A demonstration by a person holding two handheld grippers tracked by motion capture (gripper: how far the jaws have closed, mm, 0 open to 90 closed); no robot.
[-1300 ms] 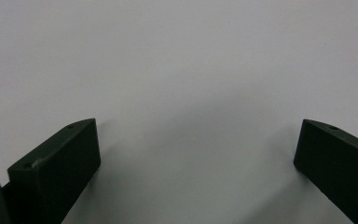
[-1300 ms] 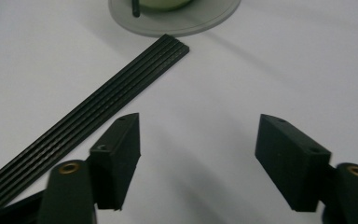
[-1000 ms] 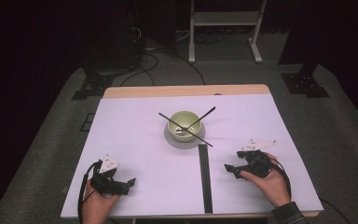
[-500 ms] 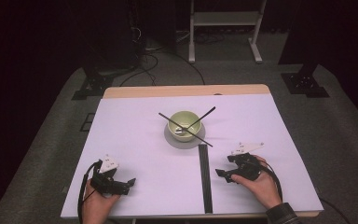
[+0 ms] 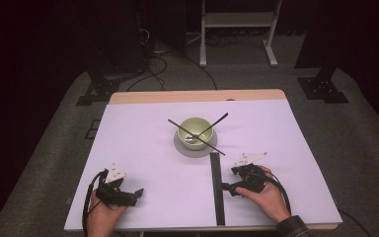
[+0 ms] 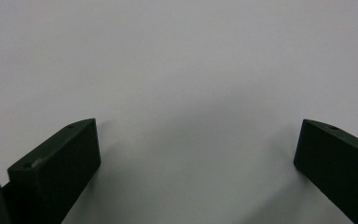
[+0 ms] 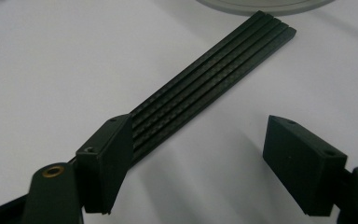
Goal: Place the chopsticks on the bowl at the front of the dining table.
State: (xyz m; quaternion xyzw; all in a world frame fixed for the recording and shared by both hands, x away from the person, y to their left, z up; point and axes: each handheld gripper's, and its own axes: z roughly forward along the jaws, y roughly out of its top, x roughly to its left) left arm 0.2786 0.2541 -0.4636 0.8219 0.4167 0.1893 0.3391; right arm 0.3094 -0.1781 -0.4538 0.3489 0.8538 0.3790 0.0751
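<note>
The black ribbed strip (image 5: 217,187) lies flat on the white surface (image 5: 148,148), and it runs from the near edge up toward the grey plate (image 5: 187,146); its far end stops just beside this plate. In the right gripper view I see the strip (image 7: 205,86) passing under my left-hand jaw, while the other jaw stands well apart from it over bare surface. So my right gripper (image 5: 229,187) is wide open and holds nothing; it rests just beside the strip, on its right. On the plate stands a pale green bowl (image 5: 195,129), and two thin black sticks (image 5: 197,133) lie crossed over its rim. My left gripper (image 5: 137,193) is near the front left part of the surface, well apart from the strip. Its jaws are also spread wide, with only white surface (image 6: 191,93) between them.
</note>
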